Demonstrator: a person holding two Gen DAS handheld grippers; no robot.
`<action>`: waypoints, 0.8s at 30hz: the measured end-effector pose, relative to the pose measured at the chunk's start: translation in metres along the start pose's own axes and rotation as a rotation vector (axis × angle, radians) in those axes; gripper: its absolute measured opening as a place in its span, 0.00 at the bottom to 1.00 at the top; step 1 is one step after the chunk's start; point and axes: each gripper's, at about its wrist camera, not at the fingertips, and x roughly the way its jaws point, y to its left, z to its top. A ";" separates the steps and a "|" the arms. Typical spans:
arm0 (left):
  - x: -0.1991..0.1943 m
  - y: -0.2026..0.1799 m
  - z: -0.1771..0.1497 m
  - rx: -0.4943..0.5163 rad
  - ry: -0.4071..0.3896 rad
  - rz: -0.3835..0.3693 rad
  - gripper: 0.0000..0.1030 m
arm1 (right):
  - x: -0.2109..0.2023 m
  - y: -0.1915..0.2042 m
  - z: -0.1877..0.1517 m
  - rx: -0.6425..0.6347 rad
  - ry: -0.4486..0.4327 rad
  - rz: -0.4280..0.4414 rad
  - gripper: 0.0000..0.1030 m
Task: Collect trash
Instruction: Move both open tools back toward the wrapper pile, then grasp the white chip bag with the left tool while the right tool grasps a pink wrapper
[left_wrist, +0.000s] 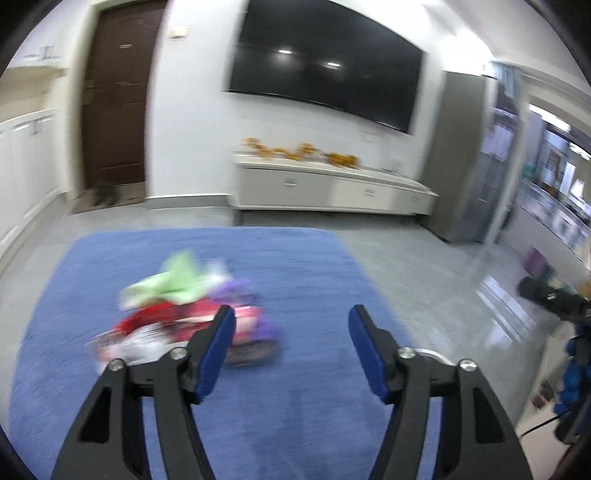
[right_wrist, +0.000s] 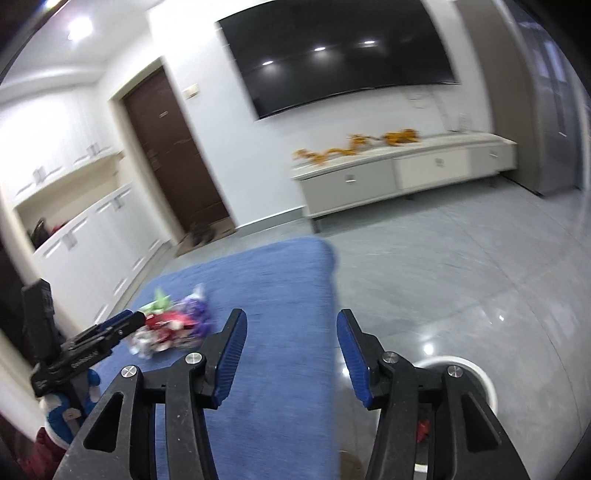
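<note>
A blurred pile of trash wrappers (left_wrist: 184, 314), green, red, purple and white, lies on a blue rug (left_wrist: 295, 266). My left gripper (left_wrist: 291, 317) is open and empty, just right of and nearer than the pile. In the right wrist view the same pile (right_wrist: 173, 325) lies left of my right gripper (right_wrist: 291, 321), which is open and empty above the rug's right part (right_wrist: 280, 280). The left gripper's fingers (right_wrist: 122, 321) show at the left there, close to the pile. A white round bin (right_wrist: 476, 376) with something red inside sits low right, under my right gripper.
A wall TV (left_wrist: 325, 62) hangs above a low white cabinet (left_wrist: 332, 184) with orange decorations. A brown door (left_wrist: 118, 96) stands at the left, white cupboards (right_wrist: 85, 240) along the left wall. Grey tiled floor (right_wrist: 461, 277) surrounds the rug. The right gripper (left_wrist: 554, 299) shows at the right edge.
</note>
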 end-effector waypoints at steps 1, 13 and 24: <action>-0.002 0.013 -0.004 -0.011 -0.004 0.035 0.64 | 0.009 0.011 0.002 -0.019 0.011 0.021 0.48; 0.044 0.055 -0.055 0.067 0.073 0.245 0.67 | 0.127 0.114 -0.008 -0.250 0.208 0.165 0.52; 0.071 0.081 -0.060 0.038 0.122 0.221 0.50 | 0.218 0.172 -0.031 -0.456 0.339 0.255 0.53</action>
